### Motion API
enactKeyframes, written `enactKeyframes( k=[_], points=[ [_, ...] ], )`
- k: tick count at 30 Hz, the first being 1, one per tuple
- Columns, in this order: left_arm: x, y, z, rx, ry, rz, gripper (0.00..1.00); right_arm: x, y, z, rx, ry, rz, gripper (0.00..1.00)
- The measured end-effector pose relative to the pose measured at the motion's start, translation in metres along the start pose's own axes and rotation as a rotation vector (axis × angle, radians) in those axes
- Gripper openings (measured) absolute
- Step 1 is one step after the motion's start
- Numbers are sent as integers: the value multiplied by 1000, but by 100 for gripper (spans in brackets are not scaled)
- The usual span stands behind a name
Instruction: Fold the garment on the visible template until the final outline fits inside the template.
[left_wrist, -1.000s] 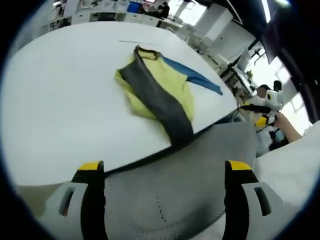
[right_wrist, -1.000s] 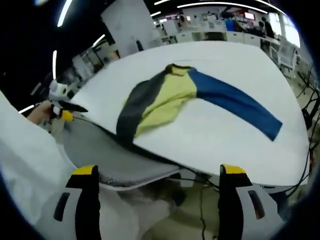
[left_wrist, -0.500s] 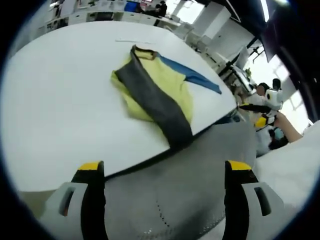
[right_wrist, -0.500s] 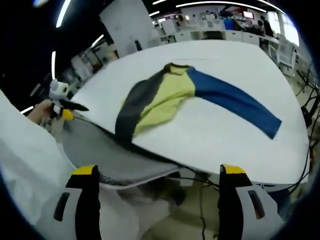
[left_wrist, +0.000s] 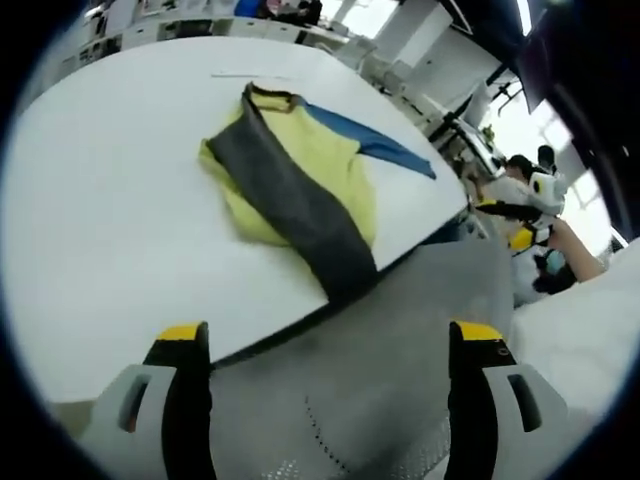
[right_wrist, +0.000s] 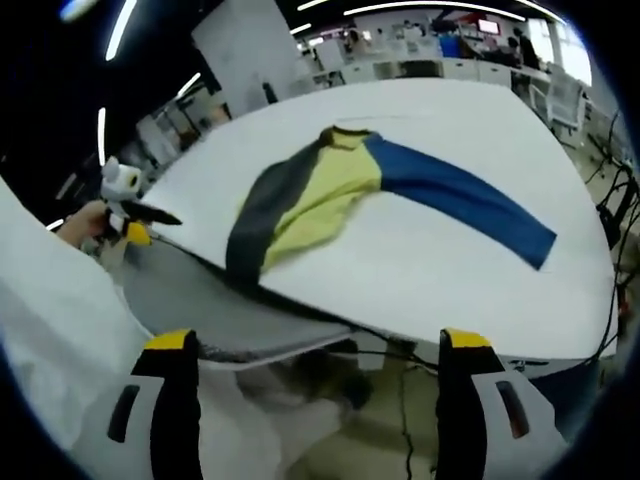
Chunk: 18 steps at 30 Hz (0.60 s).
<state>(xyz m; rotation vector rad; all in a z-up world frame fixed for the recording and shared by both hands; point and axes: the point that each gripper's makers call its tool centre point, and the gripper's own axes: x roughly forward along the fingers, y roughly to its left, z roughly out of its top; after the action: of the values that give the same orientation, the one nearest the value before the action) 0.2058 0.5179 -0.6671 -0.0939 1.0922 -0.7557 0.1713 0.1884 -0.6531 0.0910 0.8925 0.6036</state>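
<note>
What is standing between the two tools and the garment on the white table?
Nothing visible stands in the way. The garment lies alone on the white table, its dark sleeve reaching the near edge. Both the left tool and right tool are open, back from that edge.

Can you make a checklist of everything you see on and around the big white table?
Surface: white table, edge near the tongs.
Job's things: shirt crumpled, yellow body, grey sleeve reaching the near edge, blue sleeve spread flat. Template: cannot tell.
Clutter: nothing seen.
Grippers: left tongs and right tongs open, off the table, empty.
Cables: some under the table.
Surroundings: desks behind.
</note>
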Motion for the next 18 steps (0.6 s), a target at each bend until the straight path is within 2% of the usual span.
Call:
enactKeyframes(
  k=[18],
  points=[
    [25,-12,5,39,51,-20,94,4,-11,11,27,-25,-5,98]
  ],
)
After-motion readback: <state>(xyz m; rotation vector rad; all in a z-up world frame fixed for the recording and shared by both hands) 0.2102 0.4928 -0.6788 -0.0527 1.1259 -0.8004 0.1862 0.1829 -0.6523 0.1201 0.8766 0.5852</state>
